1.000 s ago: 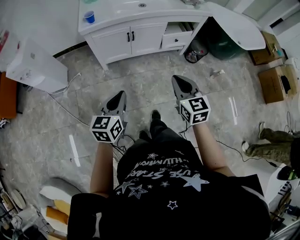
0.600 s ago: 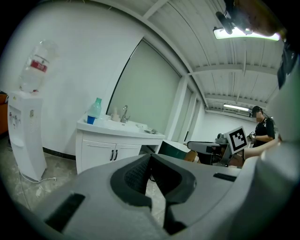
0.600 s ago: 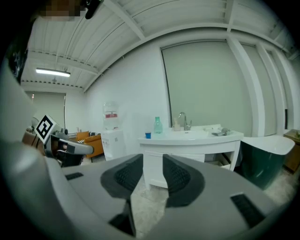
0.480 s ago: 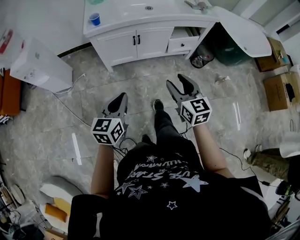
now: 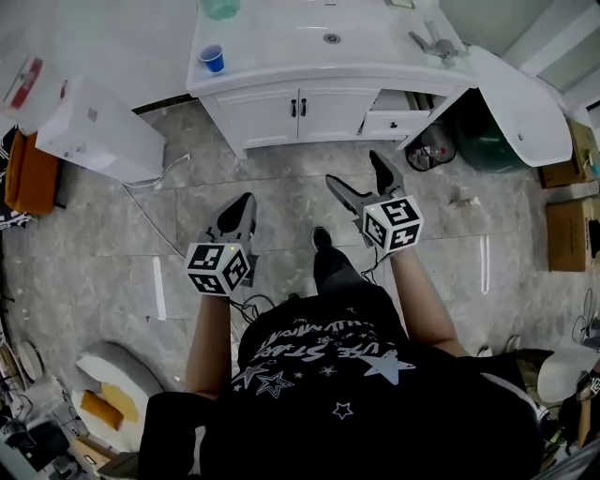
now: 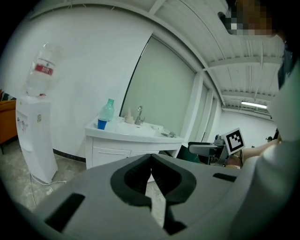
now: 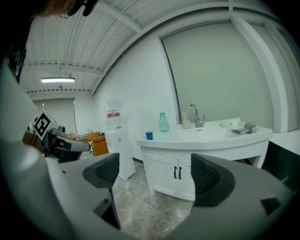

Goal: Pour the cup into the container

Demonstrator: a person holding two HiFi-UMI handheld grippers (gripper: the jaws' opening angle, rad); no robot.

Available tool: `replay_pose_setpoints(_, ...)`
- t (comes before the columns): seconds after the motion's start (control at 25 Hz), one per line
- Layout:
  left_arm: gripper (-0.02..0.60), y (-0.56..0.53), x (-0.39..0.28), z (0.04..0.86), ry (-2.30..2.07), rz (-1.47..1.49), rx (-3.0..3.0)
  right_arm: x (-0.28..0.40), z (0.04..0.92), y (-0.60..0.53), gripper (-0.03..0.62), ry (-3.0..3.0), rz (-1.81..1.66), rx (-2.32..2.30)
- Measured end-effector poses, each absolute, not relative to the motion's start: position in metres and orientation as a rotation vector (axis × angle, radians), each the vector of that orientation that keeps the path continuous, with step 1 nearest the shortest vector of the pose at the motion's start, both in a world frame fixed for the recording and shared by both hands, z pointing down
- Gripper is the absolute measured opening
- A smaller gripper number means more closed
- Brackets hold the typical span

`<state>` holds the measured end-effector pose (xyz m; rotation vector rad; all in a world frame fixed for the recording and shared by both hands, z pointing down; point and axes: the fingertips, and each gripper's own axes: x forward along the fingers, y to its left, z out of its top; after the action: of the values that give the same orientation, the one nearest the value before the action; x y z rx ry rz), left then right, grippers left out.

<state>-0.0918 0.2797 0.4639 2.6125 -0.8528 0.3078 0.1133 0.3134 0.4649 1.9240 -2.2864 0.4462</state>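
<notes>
Approach phase, I'd say. Blue cup (image 5: 213, 58) sits at the worktop's (image 5: 281, 42) left end beside a green bottle (image 5: 220, 7), well ahead. Left tongs (image 5: 244, 202) pressed together, empty. Right tongs (image 5: 354, 169) have just been opening, now spread, empty. Go in level, straddle the cup mid-height, squeeze gently.

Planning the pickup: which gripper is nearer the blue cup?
Left. The left gripper stands short of the blue cup, nearly in line with it; the right gripper is farther off to the cup's right, its empty jaws just opened.

Blue cup (image 5: 213, 58), pale green bottle (image 7: 163, 122) at the white vanity (image 5: 281, 42) top's left end. Floor (image 5: 281, 197) grey, marbled. T-shirt (image 5: 375, 412) black with white stars.
</notes>
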Motion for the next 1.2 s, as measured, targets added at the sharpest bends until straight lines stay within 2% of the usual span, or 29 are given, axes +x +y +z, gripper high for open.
replay_pose_setpoints(0.64, 0.011, 0.174, -0.001, 0.448, -1.031, 0.291, 2.596, 0.205, 0.456, 0.183, 0.463, -2.405, 0.401, 1.731)
replay_pose_setpoints(0.92, 0.011, 0.157, 0.009, 0.443, -1.098, 0.287, 2.584, 0.219, 0.456, 0.162, 0.462, -2.439, 0.405, 1.703)
replay_pose_setpoints(1.2, 0.011, 0.142, -0.013, 0.441, -1.197, 0.269, 2.540, 0.200, 0.458, 0.139, 0.460, -2.487, 0.399, 1.625)
